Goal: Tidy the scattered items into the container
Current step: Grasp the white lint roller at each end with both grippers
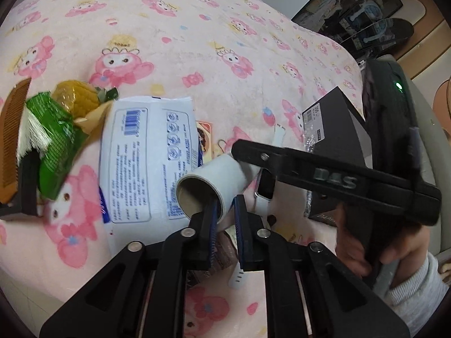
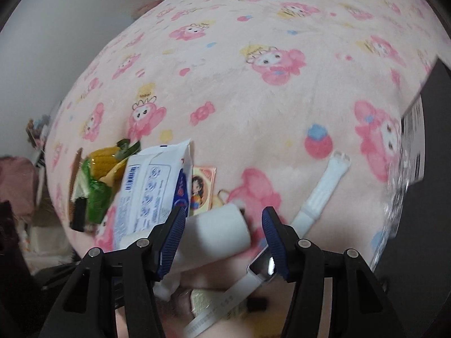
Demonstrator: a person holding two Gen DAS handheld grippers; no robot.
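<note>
My left gripper (image 1: 227, 211) is shut on the rim of a white paper roll with a cardboard core (image 1: 211, 186), held just above the pink blanket. The roll also shows in the right wrist view (image 2: 217, 228), between the open fingers of my right gripper (image 2: 224, 239), which holds nothing. A white-strapped smartwatch (image 2: 310, 202) lies under the right gripper; its face shows in the left wrist view (image 1: 266, 187). A black box (image 1: 335, 129) stands at the right. A blue-white wipes pack (image 1: 146, 152), a green packet (image 1: 56, 138), a yellow corn toy (image 1: 76, 98), a brown comb (image 1: 14, 129) and a small picture card (image 2: 201, 188) lie at the left.
Everything lies on a bed with a pink cartoon blanket (image 1: 197, 42). The right gripper's black body (image 1: 338, 180) and the hand holding it cross the left wrist view at the right. Shelves and furniture (image 1: 366, 5) stand beyond the bed's far right edge. A clear plastic wrapper (image 2: 397, 191) lies by the box.
</note>
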